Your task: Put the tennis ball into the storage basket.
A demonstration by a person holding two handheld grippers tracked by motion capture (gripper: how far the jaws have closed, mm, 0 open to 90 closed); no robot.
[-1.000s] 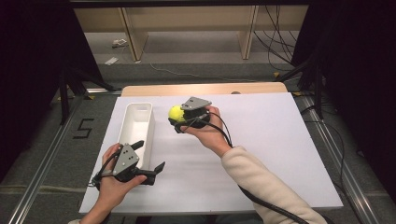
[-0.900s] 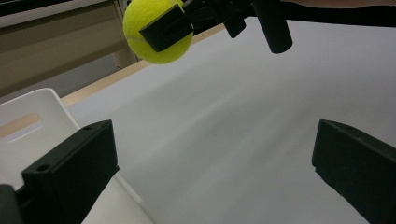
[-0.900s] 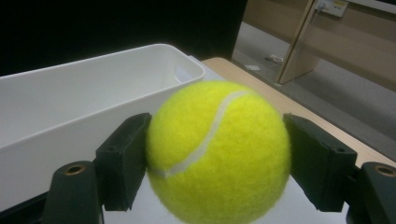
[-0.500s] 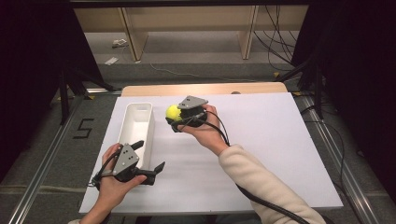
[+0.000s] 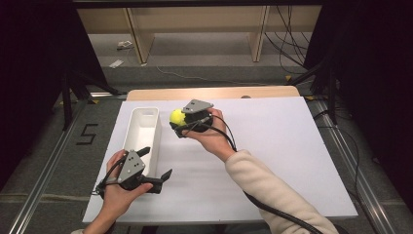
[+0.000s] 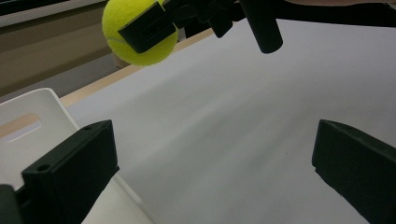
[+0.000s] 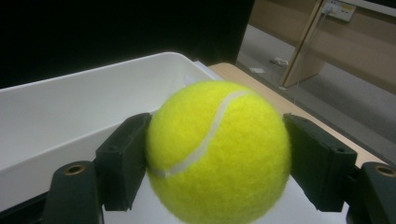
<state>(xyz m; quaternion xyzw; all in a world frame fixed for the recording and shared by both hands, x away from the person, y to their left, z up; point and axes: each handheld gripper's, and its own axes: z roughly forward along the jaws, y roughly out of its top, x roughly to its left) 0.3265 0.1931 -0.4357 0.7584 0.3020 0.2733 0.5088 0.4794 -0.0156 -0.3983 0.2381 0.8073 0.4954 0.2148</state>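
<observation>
At the bottom edge of the high view, both forearms are cut off, and the left hand (image 5: pixel 117 187) covers much of the left gripper (image 5: pixel 155 168). The fuzzy yellow tennis ball (image 5: pixel 177 117) is partly screened by the jaws gripping it; the right gripper (image 5: pixel 179 122) is clenched on the ball, held above the table just beside the far end of the long white plastic bin (image 5: pixel 152 141). The right hand (image 5: pixel 212 134) reaches forward from a cream sleeve (image 5: pixel 270 190). The left gripper's jaws stand wide apart, released, low beside the bin's near end. The white table sheet (image 5: pixel 292 161) lies over a light wooden tabletop (image 5: pixel 214 92). Beyond stand pale wooden shelf frames (image 5: pixel 195 22), grey floor and dark cables (image 5: pixel 287 46).
</observation>
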